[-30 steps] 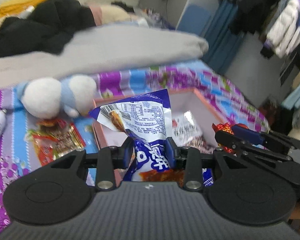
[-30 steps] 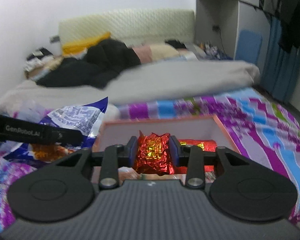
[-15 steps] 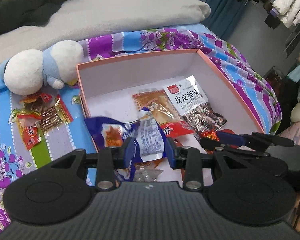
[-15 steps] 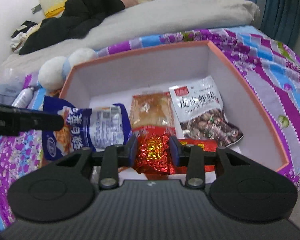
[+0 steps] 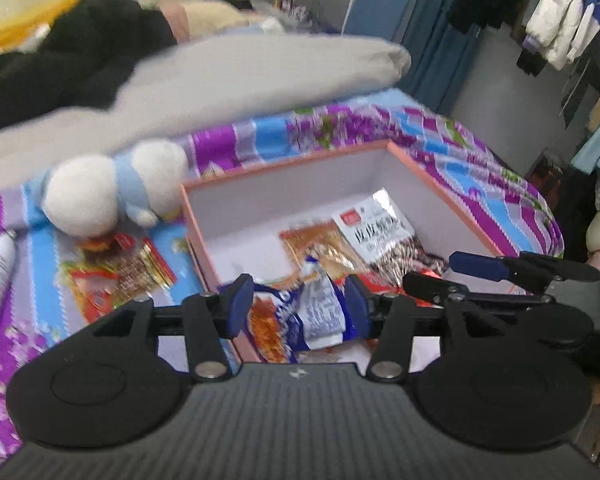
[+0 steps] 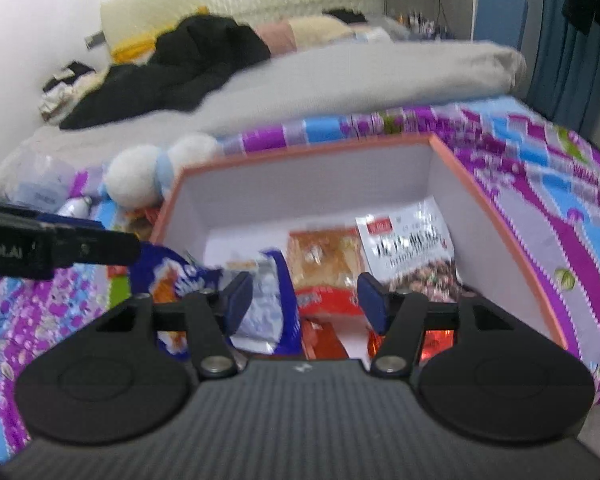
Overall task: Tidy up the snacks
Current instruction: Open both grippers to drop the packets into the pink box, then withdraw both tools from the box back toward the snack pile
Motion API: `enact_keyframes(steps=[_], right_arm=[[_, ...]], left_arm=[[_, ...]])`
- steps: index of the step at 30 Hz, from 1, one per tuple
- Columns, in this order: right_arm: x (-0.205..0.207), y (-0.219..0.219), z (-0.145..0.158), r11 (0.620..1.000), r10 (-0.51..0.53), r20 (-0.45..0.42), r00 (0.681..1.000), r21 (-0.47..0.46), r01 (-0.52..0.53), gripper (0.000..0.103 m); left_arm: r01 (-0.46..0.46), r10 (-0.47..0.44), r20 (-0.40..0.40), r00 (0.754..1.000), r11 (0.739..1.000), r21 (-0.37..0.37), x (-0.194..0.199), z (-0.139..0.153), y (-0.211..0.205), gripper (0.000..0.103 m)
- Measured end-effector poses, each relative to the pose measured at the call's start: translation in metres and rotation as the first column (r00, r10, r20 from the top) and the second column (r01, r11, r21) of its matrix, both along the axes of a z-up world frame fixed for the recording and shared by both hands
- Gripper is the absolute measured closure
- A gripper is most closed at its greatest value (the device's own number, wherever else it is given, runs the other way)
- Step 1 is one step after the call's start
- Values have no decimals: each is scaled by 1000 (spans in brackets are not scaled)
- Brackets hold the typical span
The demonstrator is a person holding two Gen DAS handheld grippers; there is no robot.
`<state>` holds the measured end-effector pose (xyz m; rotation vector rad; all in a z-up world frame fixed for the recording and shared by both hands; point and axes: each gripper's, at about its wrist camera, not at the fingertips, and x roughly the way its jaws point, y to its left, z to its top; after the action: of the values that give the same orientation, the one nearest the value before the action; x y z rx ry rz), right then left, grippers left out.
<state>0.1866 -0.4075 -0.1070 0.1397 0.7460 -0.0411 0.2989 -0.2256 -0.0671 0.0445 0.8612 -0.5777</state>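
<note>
Both grippers' fingers now apart; blue packet (image 5: 300, 316) released, seemingly over box (image 5: 432, 170) near edge.

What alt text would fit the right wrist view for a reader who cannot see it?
The right gripper, open, hovers over a pink box of snack packets on a purple bedspread. A blue snack bag lies at the box's near left; a white plush toy sits beyond.

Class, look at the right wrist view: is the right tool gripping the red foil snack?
No: the right tool stands open, and the red foil snack lies below it in the pink box.
</note>
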Motion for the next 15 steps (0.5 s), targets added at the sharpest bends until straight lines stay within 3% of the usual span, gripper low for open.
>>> enact_keyframes(steps=[7, 15], right_arm=[[-15, 28, 40, 999, 32, 133, 991, -14, -30, 43], [-43, 69, 61, 997, 82, 261, 962, -13, -81, 43]], left_arm=[[-80, 90, 120, 989, 993, -86, -26, 37, 51, 47], [-144, 163, 243, 956, 985, -96, -68, 54, 107, 47]])
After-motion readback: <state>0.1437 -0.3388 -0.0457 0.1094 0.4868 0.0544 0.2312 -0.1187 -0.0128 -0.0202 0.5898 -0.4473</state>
